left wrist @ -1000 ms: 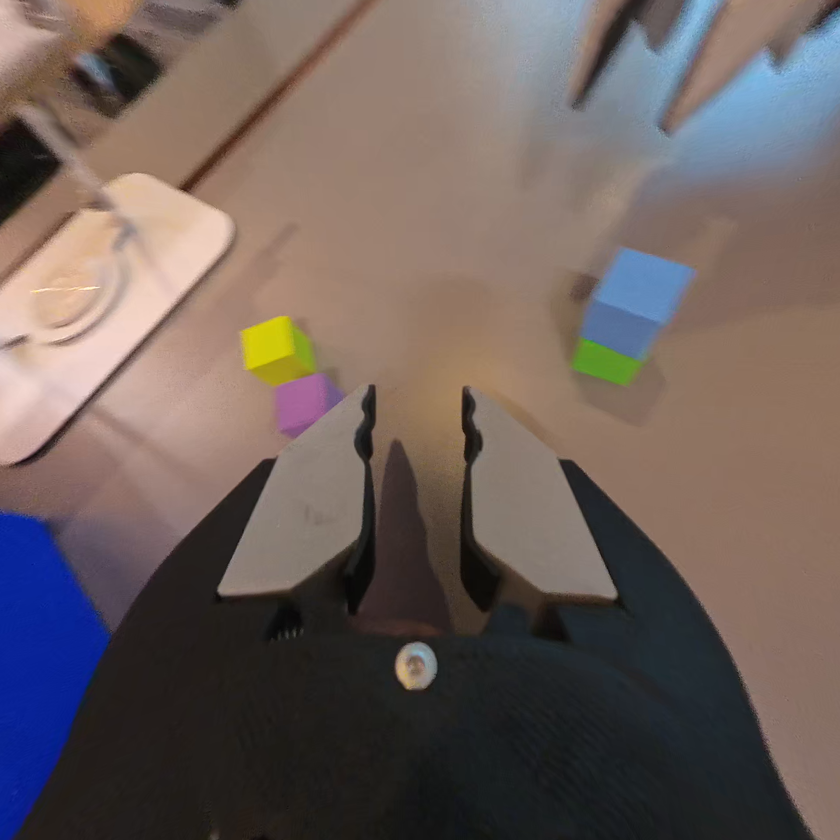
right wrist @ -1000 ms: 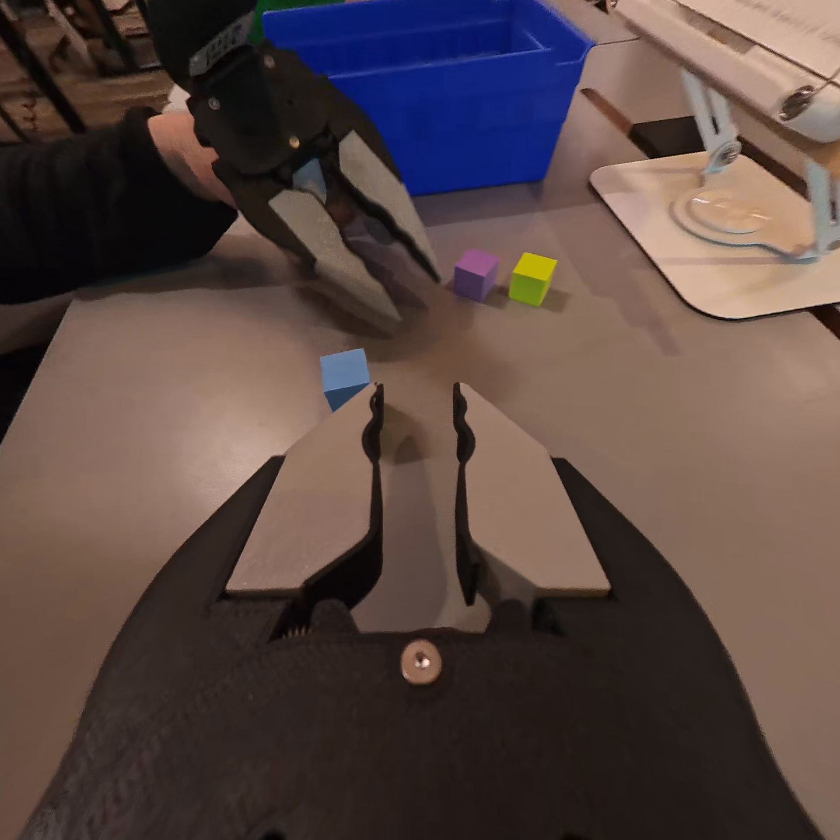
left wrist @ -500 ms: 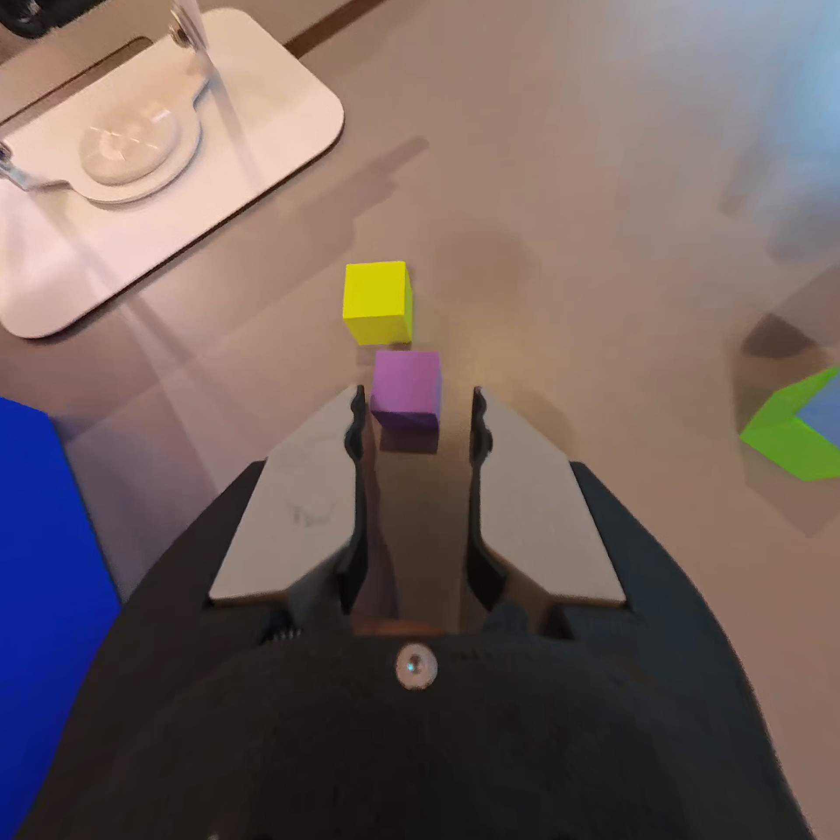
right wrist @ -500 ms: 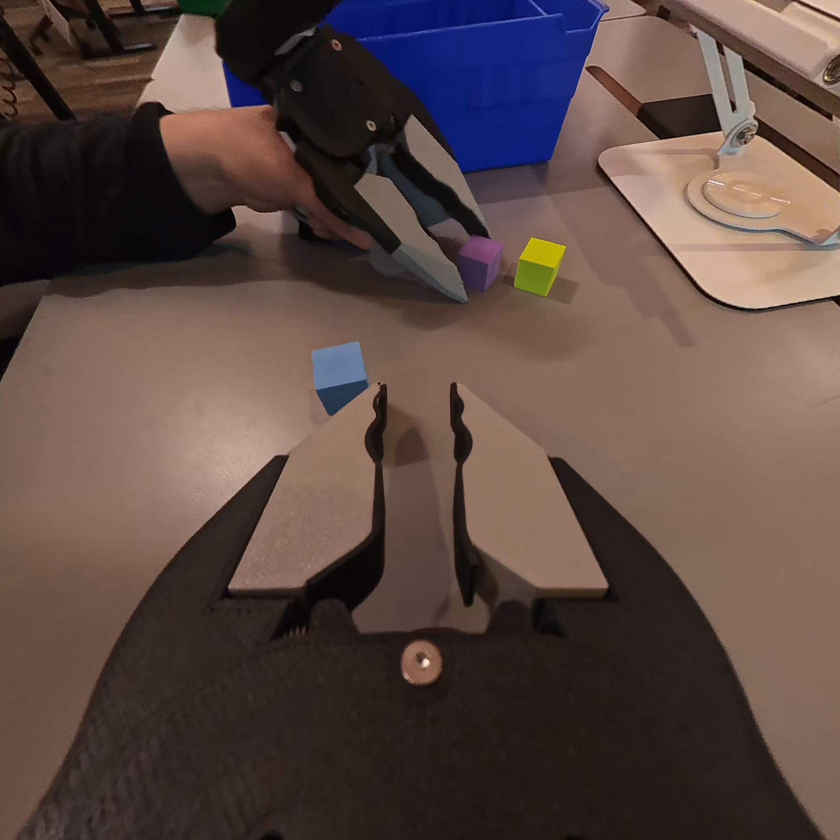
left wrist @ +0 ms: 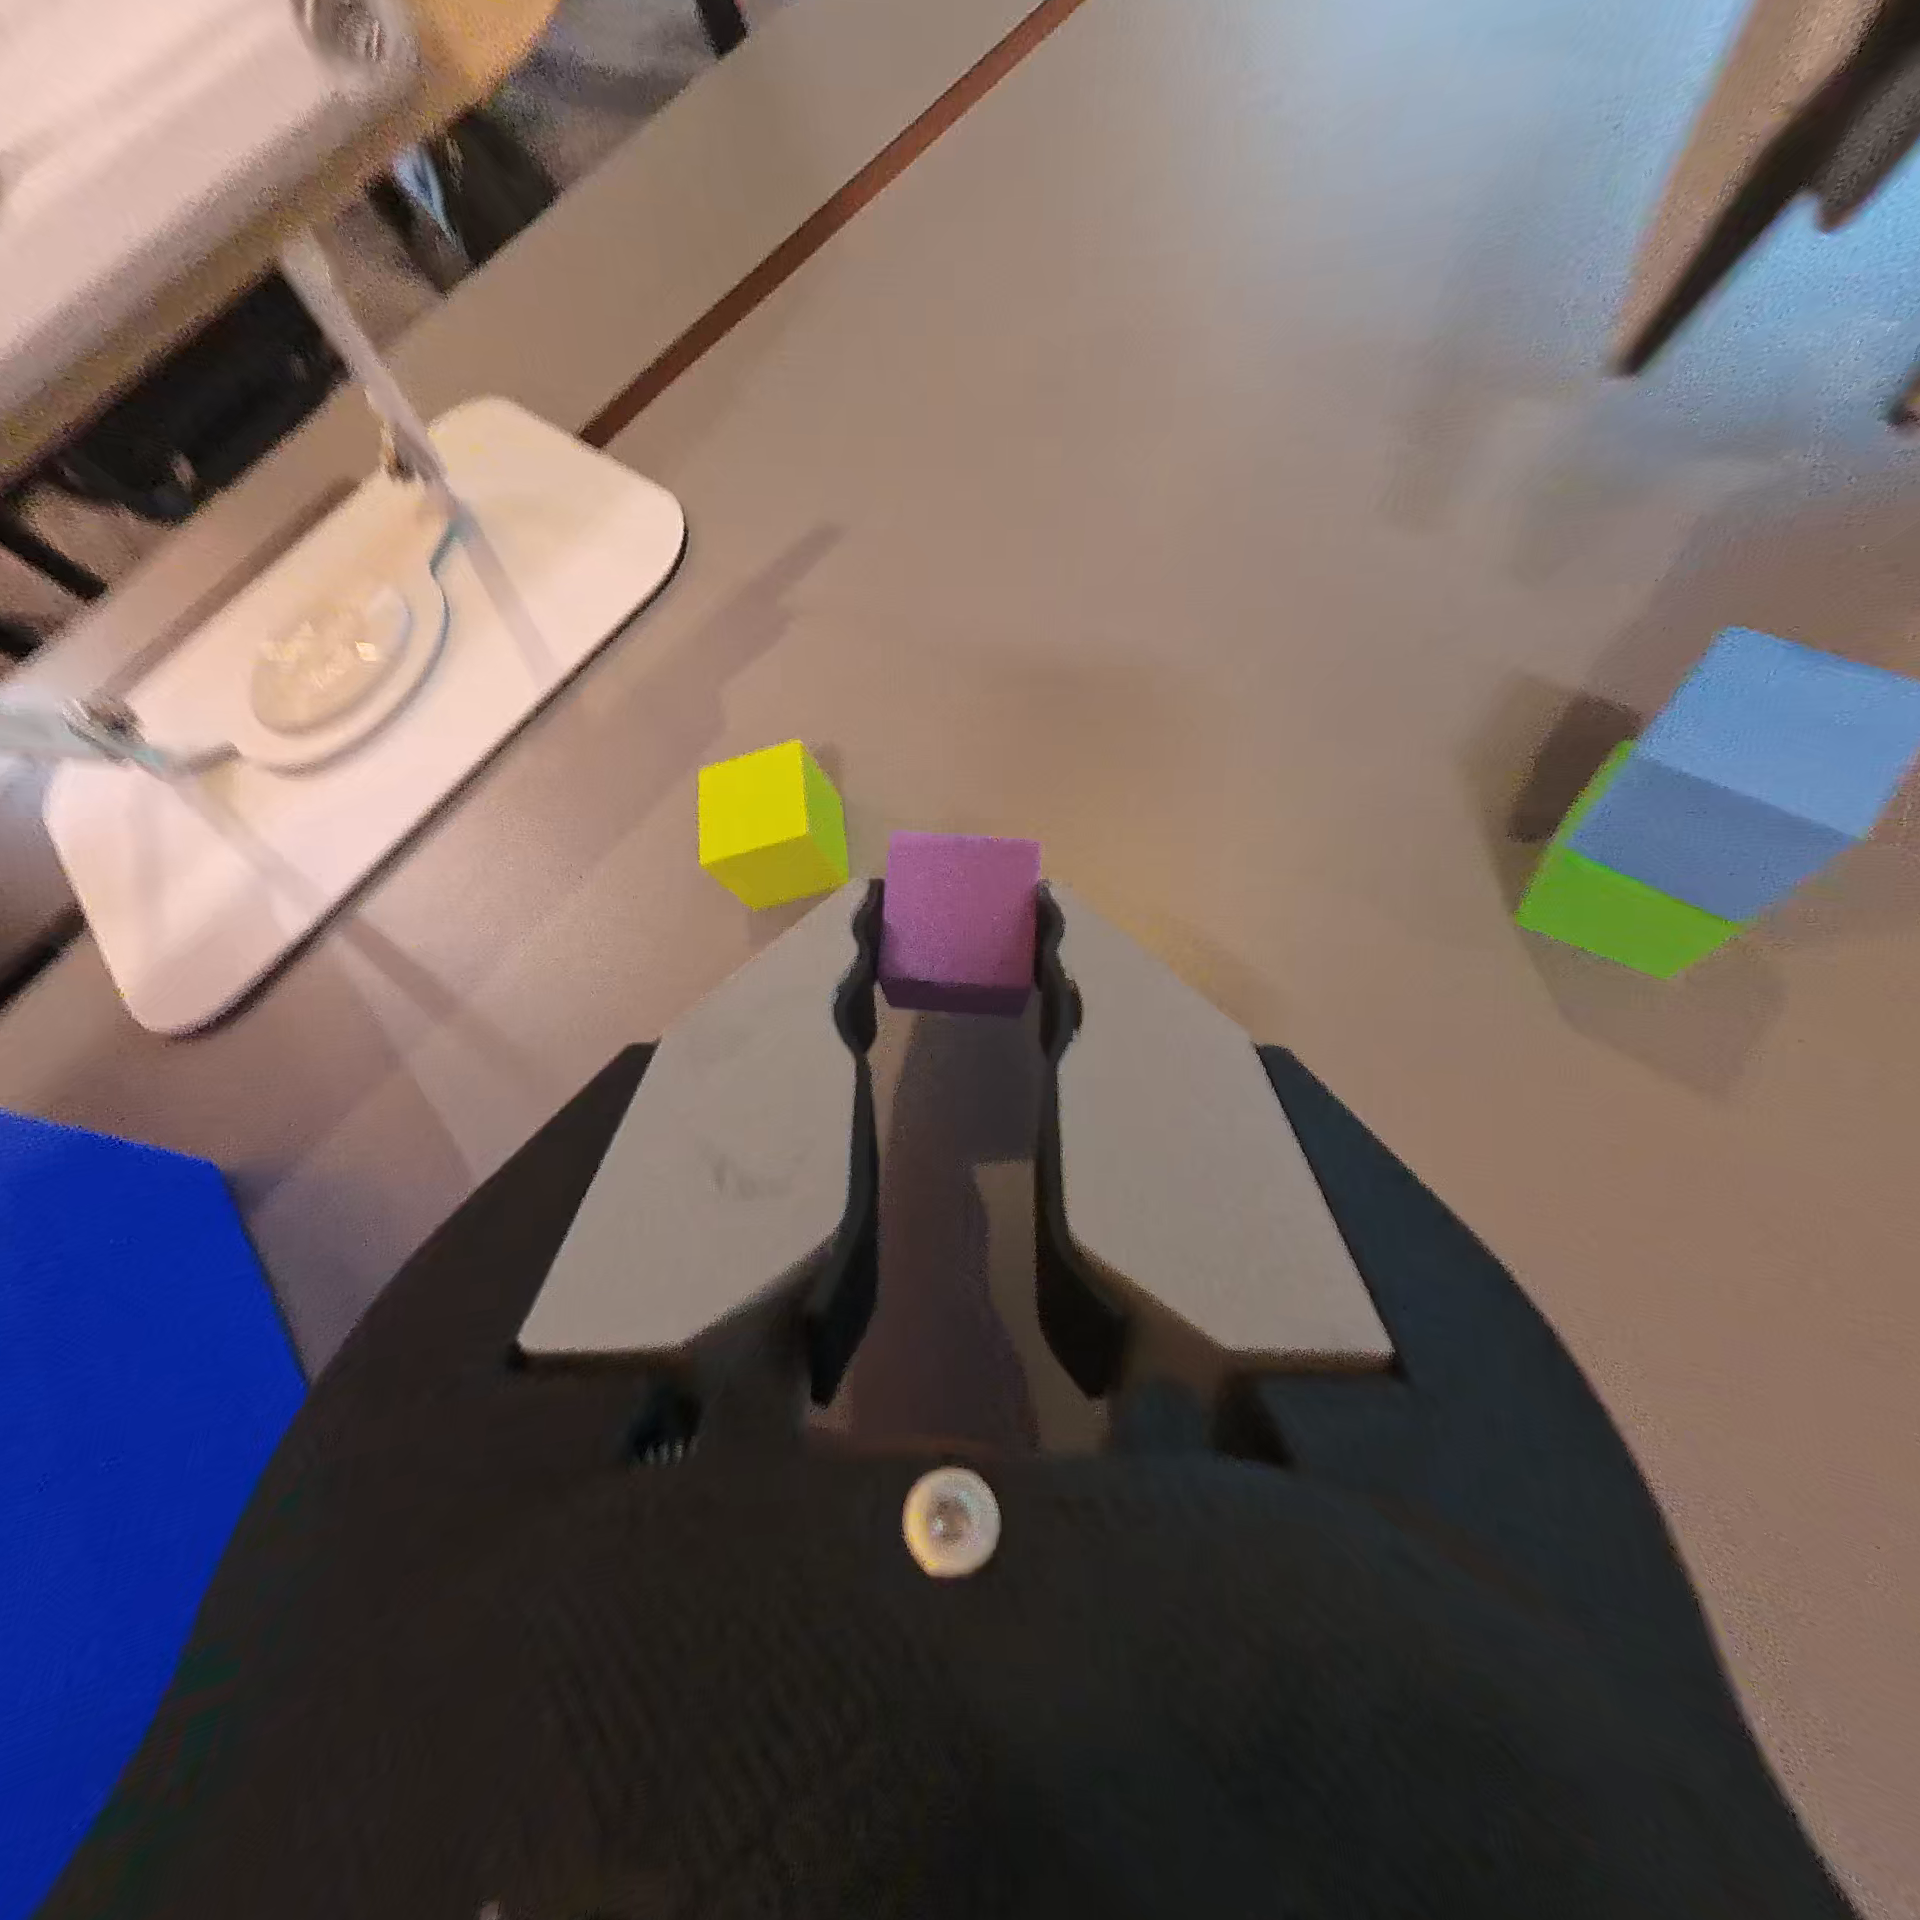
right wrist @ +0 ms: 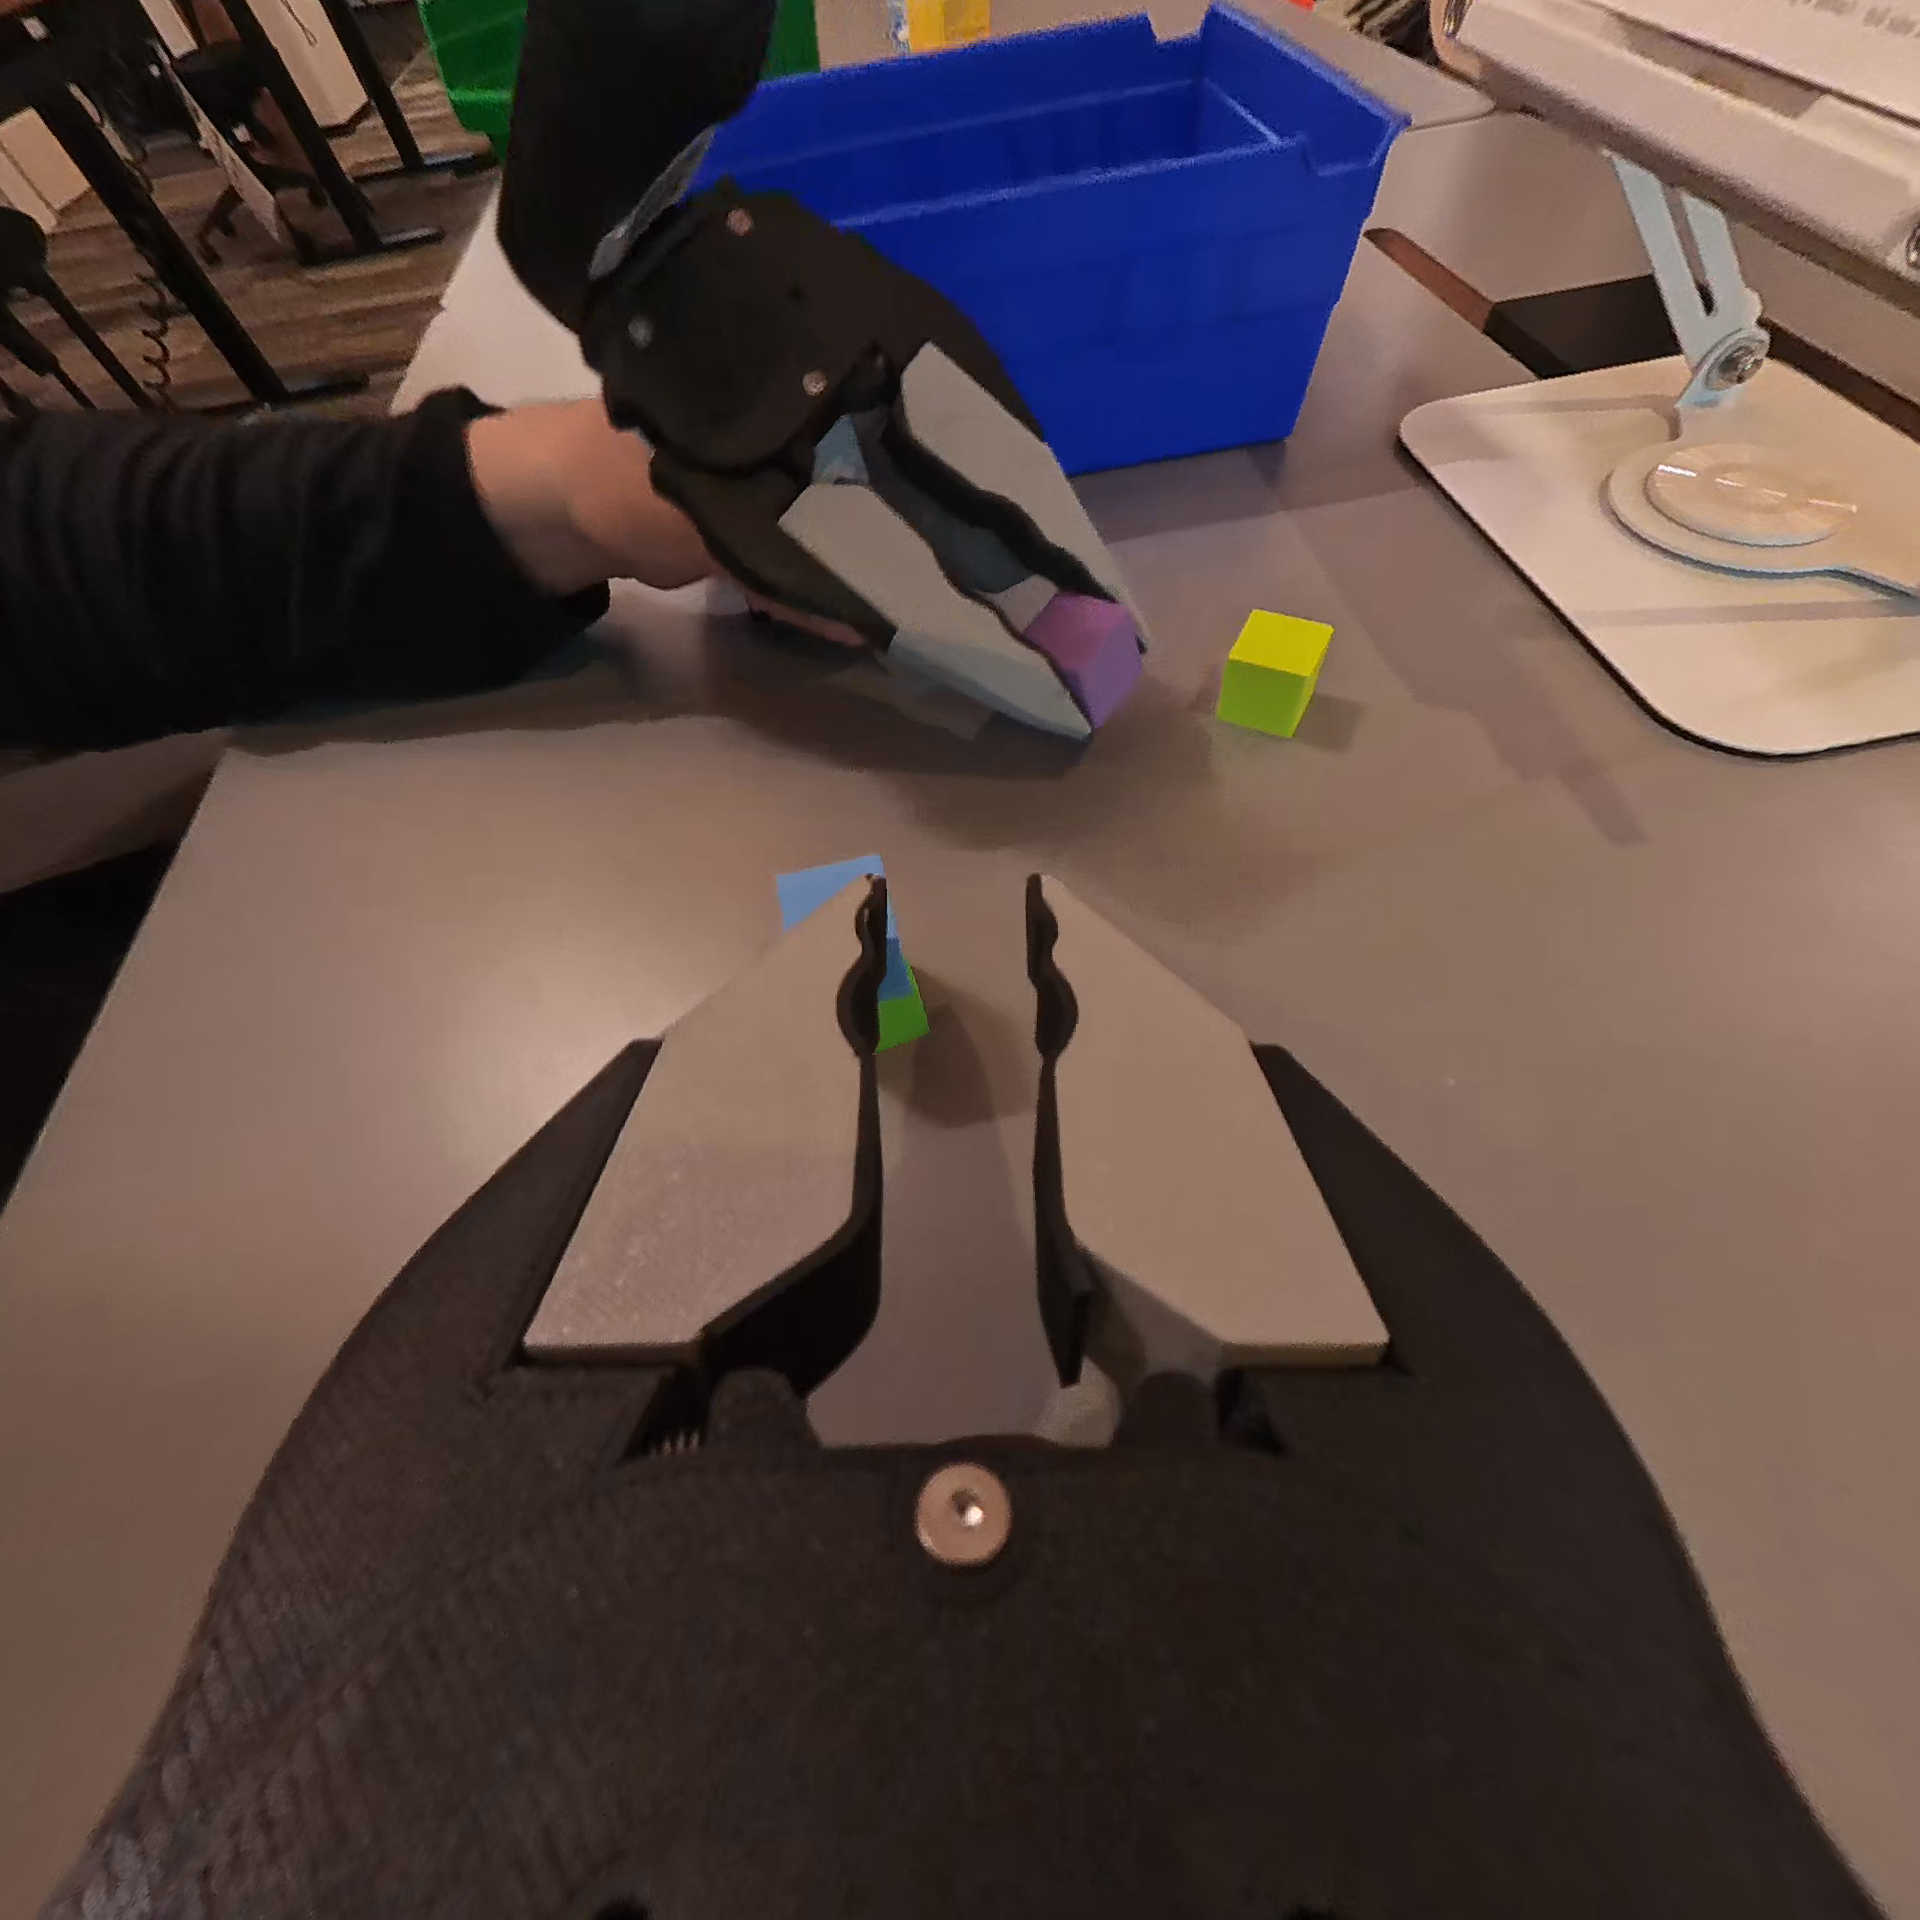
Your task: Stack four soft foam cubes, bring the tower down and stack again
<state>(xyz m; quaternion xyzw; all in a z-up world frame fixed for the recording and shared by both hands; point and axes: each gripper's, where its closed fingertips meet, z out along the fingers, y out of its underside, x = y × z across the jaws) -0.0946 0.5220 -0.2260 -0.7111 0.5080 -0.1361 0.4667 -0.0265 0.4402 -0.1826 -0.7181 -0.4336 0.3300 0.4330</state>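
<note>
Purple cube (left wrist: 958,920), clamped by my left gripper (left wrist: 956,940) at its side faces, yellow cube (left wrist: 767,821) at 10 o'clock; foam likely squashes, so I grip lightly; right gripper (right wrist: 951,935) apart, empty

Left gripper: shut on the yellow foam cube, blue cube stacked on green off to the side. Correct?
Not quite. The left gripper is shut on the purple foam cube; the yellow foam cube sits free beside it, as the left wrist view shows. The blue foam cube does sit on the green foam cube.

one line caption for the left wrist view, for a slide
Left hand-held gripper shut on purple cube; yellow cube beside it.
</note>
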